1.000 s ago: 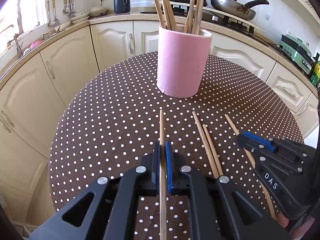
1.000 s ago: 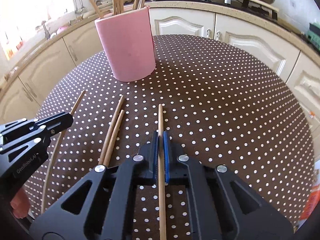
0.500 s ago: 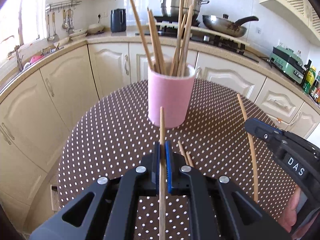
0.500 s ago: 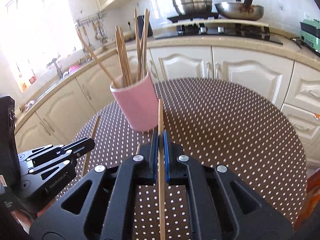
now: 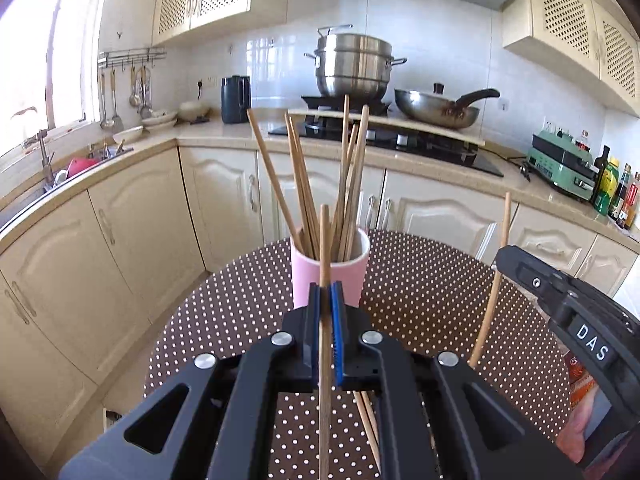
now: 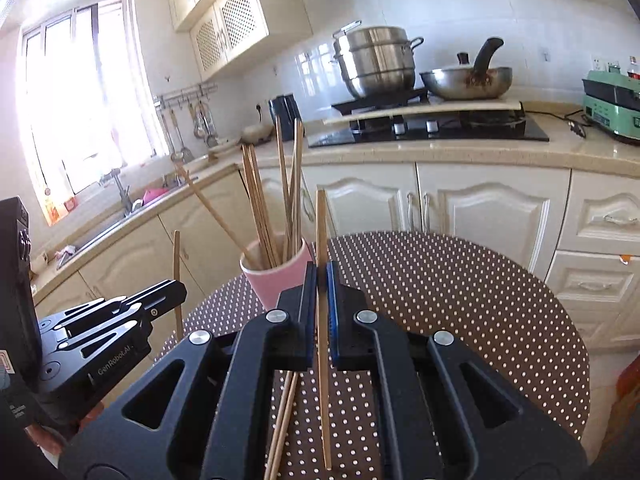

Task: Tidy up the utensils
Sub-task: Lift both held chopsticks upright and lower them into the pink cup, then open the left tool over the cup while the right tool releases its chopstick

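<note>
Clamping one slim wooden chopstick (image 5: 325,264) between blue pads, left black tongs (image 5: 325,300); clamping a second wooden chopstick (image 6: 321,232), right black tongs (image 6: 321,280). Ahead of both tongs, one pink cylindrical cup (image 5: 329,276) on the round brown white-dotted table (image 5: 432,280), holding roughly seven upright chopsticks; exact count hard to tell. Beneath the tongs, two loose chopsticks (image 6: 285,412) lying together on the table.

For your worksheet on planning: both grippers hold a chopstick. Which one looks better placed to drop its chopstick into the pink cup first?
Probably the left gripper: its chopstick lines up with the pink cup; the right gripper sits off to the side.
</note>
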{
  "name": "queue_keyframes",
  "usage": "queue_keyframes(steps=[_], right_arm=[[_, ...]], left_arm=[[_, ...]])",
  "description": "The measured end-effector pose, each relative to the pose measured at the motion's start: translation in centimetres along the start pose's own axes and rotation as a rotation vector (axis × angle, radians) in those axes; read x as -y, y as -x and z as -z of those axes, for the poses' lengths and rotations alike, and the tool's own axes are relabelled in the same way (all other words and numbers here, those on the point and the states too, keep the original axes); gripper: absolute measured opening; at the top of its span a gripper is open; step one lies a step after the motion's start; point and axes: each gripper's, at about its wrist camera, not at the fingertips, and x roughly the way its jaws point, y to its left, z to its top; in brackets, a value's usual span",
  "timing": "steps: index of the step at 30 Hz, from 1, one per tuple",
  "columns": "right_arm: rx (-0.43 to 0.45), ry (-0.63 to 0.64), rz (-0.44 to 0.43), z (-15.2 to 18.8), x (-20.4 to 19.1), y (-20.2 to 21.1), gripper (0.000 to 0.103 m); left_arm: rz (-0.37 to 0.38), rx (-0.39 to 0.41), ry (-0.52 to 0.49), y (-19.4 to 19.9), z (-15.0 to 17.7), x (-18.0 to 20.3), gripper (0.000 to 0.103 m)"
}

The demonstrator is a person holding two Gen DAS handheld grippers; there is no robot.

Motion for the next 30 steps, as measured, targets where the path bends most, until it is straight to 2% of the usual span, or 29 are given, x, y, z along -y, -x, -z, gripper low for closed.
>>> queue_keyframes(steps=[4, 14, 24, 30], right_arm=[[0.048, 0.031, 0.027, -1.4, -0.7, 0.6, 0.006], [0.116, 0.067, -0.004, -4.9, -2.1, 0.8, 0.005], [0.21, 0.126, -0.033, -10.2, -4.3, 1.8, 0.006], [0.247, 0.146, -0.038, -12.9, -5.2, 1.6, 0.006]], left_arm=[[-0.007, 0.043, -0.003, 0.9, -1.1, 0.2, 0.006], [-0.026, 0.125, -0.007, 2.4, -4.3, 0.8, 0.006], [-0.04, 0.238, -0.009, 4.4, -9.4, 1.1, 0.006], [-0.023, 0.314, 0.0, 6.0, -12.2, 1.3, 0.006]])
